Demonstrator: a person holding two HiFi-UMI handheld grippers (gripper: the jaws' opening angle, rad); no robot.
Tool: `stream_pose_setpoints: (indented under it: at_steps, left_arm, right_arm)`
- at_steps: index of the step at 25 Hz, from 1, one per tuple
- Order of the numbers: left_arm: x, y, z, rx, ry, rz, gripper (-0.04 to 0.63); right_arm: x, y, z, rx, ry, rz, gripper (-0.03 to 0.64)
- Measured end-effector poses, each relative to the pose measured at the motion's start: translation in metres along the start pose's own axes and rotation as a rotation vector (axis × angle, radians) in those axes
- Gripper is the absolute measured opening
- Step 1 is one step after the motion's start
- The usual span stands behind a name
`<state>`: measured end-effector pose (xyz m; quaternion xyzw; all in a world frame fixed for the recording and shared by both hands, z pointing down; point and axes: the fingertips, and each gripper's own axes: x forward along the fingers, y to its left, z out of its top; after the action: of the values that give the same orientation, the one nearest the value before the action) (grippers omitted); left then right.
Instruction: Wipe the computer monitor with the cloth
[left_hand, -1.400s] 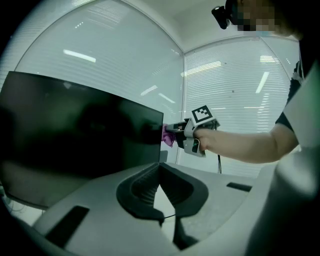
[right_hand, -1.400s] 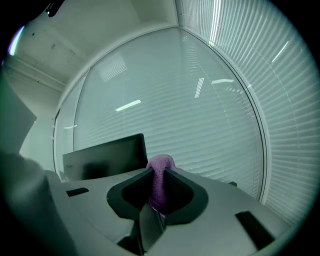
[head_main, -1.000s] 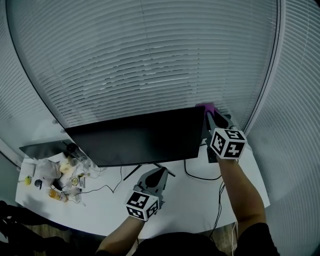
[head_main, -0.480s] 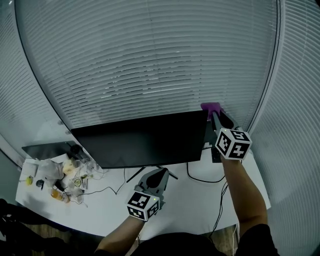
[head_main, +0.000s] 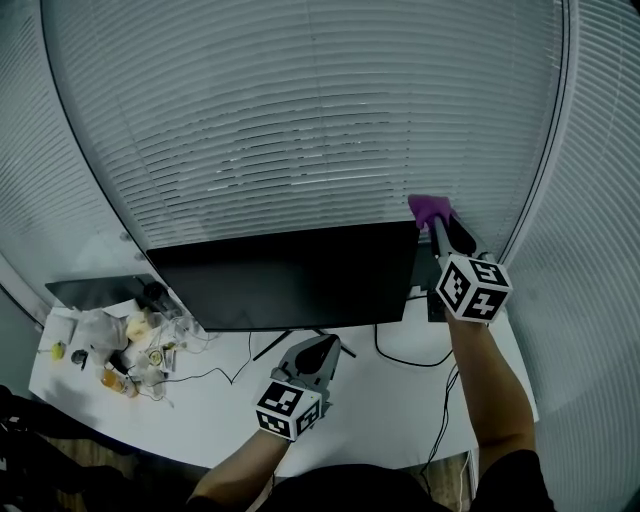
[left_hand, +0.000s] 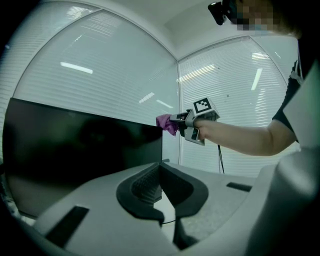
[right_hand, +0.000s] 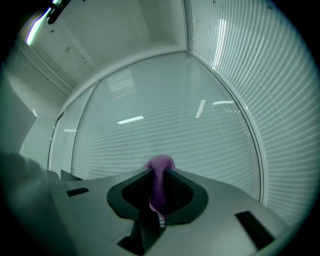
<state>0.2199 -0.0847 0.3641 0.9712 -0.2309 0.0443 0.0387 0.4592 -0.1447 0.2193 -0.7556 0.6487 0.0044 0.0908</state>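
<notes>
Backdrop: closed white blinds (head_main: 300, 120) fill the walls behind and to the right, and a white tabletop (head_main: 400, 390) runs below them.
Monitor: the dark monitor (head_main: 290, 275) stands on the tabletop on a thin foot, with its screen blank and facing us.
Cloth: the purple cloth (head_main: 430, 208) sits at 2 o'clock from the screen's centre, at the top right corner. We cannot tell whether it touches the edge or hangs just off it.
Right tongs: the right tongs (head_main: 437, 222) pinch the cloth (right_hand: 159, 164) between their pads, and a small wad pokes out past the tips.
Left tongs: the left tongs (head_main: 325, 345) are pressed together with nothing in them. They are low over the tabletop at 6 o'clock from the monitor, well apart from the cloth.
Other things: a heap of small clutter (head_main: 130, 350) lies at 8 o'clock, and black cables (head_main: 400, 355) trail at 5 o'clock.
Cloth handling: we judge it light, soft and limp. It would fold rather than push, so only the bunched wad ahead of the tips can do the wiping.
Where to hold: we think a pinch on a gathered fold suits it, with enough cloth left forward to keep the hard tips off the screen.
Monitor handling: we judge the panel smooth and easy to mark, and the thin foot may let it rock. Light, even strokes from the corner look safest.
</notes>
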Motion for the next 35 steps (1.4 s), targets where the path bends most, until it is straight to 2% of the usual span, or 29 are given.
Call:
stream_pose_setpoints:
  at_steps: [8,18,23,30,35]
  left_arm:
    - [-0.011,0.008,-0.002,-0.006,0.007,0.048,0.003]
    - [-0.016,0.002,-0.009,-0.017,0.014,0.09,0.005]
    - [-0.028,0.013,-0.01,-0.026,0.006,0.112,0.005]
    - [-0.055,0.04,-0.016,-0.032,0.007,0.1,0.005]
    - [-0.092,0.077,-0.01,-0.033,0.012,0.122,0.005]
  right_arm:
    - [0.013,0.014,-0.012,-0.031,0.042,0.026,0.08]
    - [0.014,0.041,-0.026,-0.213,0.068,0.079,0.078]
    - [0.024,0.062,-0.03,-0.25,0.082,0.09,0.078]
    - [0.031,0.112,-0.042,-0.262,0.103,0.12,0.077]
    - [0.043,0.164,-0.041,-0.26,0.115,0.132,0.077]
